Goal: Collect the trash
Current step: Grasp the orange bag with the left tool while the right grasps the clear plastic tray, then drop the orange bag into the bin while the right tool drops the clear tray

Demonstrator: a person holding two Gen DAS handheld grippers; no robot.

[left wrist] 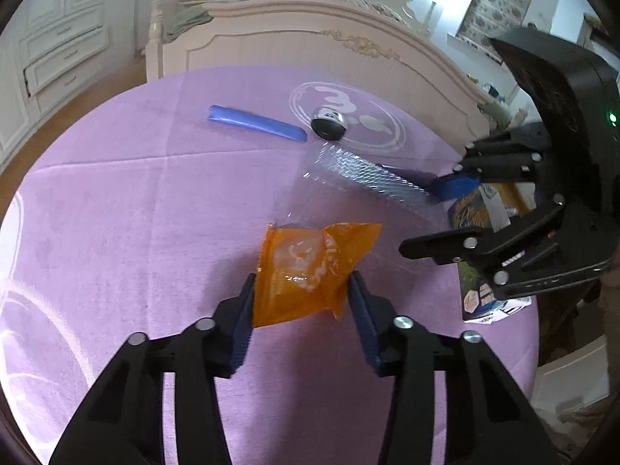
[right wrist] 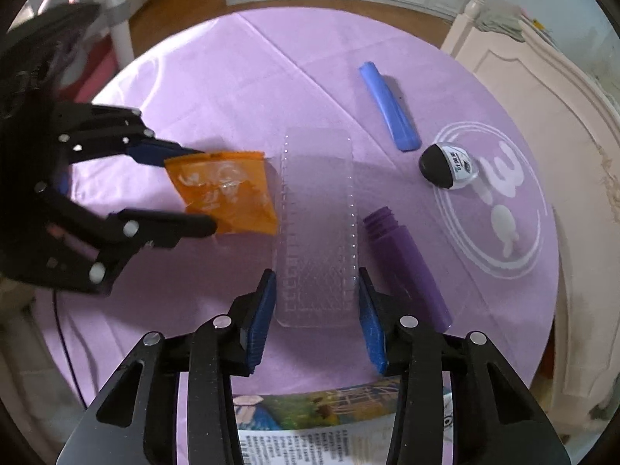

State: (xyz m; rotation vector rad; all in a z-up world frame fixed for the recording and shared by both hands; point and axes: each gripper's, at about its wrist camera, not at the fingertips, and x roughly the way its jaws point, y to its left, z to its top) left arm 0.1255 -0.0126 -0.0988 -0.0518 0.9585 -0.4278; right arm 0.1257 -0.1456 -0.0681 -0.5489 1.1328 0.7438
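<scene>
- Between my left gripper's blue pads sits the crinkled orange plastic snack wrapper, lying on the round table's lilac cloth; the jaws are about a third open, both pads against its edges.
- Risk there, as I judge it: thin film may buckle and squirt out once I lift, since only the near part of the wrapper is pinched.
- Just right of it, my right gripper straddles the near end of the clear ribbed plastic tray, jaws similarly narrowed, pads at its long edges; whether they truly press, I cannot tell.
- That springy tray could flex and pop free, or swing into the wrapper just beside it.
- To its right the purple threaded plastic tube lies just beside the right pad; a careless lift could roll it.
- Farther off, the blue plastic strip and the black-and-white capsule wait, uncollected.
</scene>
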